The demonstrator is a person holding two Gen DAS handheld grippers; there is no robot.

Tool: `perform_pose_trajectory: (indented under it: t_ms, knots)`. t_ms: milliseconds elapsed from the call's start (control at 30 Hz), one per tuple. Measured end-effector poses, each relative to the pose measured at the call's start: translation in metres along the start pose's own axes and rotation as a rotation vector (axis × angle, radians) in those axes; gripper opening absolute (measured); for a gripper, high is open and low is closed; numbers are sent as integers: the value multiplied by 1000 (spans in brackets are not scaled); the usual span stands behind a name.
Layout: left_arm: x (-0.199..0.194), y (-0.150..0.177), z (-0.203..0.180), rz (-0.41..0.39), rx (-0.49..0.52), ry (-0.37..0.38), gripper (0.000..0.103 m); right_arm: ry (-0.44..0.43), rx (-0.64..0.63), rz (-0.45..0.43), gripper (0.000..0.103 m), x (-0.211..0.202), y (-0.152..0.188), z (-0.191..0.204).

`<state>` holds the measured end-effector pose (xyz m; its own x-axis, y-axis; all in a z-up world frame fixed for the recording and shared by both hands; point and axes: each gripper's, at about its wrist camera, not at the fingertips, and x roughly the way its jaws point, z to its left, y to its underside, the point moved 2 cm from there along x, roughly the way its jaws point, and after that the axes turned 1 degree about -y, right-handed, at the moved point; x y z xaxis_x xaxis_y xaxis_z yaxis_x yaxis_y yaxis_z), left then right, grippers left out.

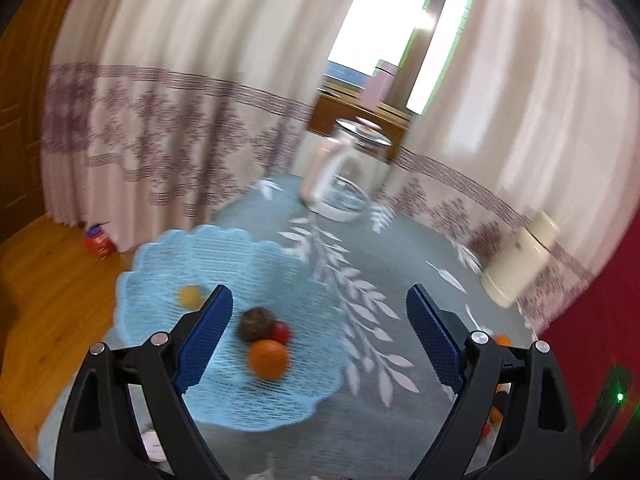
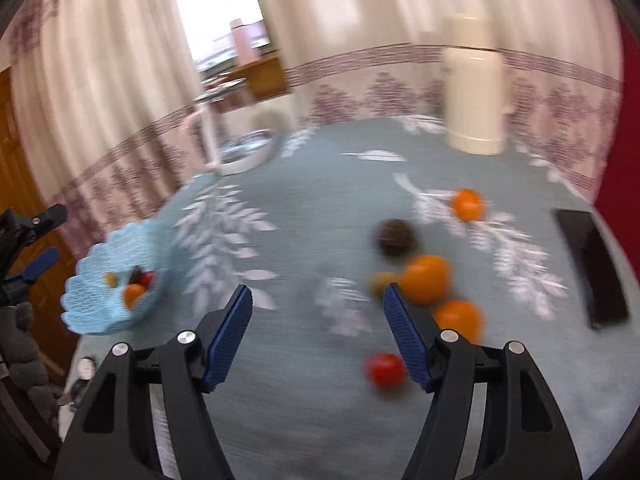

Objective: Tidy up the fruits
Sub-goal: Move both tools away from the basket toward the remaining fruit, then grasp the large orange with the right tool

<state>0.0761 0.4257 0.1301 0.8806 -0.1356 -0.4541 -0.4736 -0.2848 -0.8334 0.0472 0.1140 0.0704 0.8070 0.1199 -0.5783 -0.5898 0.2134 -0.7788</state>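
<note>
Blurred fruit half hidden behind wide right tongs; left tongs wide, empty

Both views motion-blurred. Small yellowish fruit half hidden behind right gripper finger; dark flat object on far right unidentifiable.

- Matt grey-blue cloth with white leaf print over the table.
- Pale blue basket at near left, openwork plastic mesh, scalloped rim.
- Clear glossy glass jug at far centre.
- Smooth cream flask at far right, plastic-looking.
- Ribbed blue pads on matt black plastic arms, with shiny metal pins.
- Soft folded curtain cloth behind.
- Glossy warm wood floor at left.
- Glossy black slab at right edge.
</note>
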Motion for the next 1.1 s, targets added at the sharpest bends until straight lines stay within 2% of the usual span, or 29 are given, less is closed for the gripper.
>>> perform_pose_trajectory:
  t_ms: [200,333,533,733,1100]
  knots:
    - [21,11,-46,56,78,115,90,158,65,8,60,-14,7,-58]
    - [35,18,-69,95,120,170,90,211,99,23,52,-15,12,-79]
    - [55,28,-85,127,157,181,90,189,112,63,42,1,15,-79]
    - [72,39,-86,166,176,178,90,162,104,111,41,24,18,-72]
    - [89,42,-87,192,192,173,90,184,93,147,41,49,17,-71]
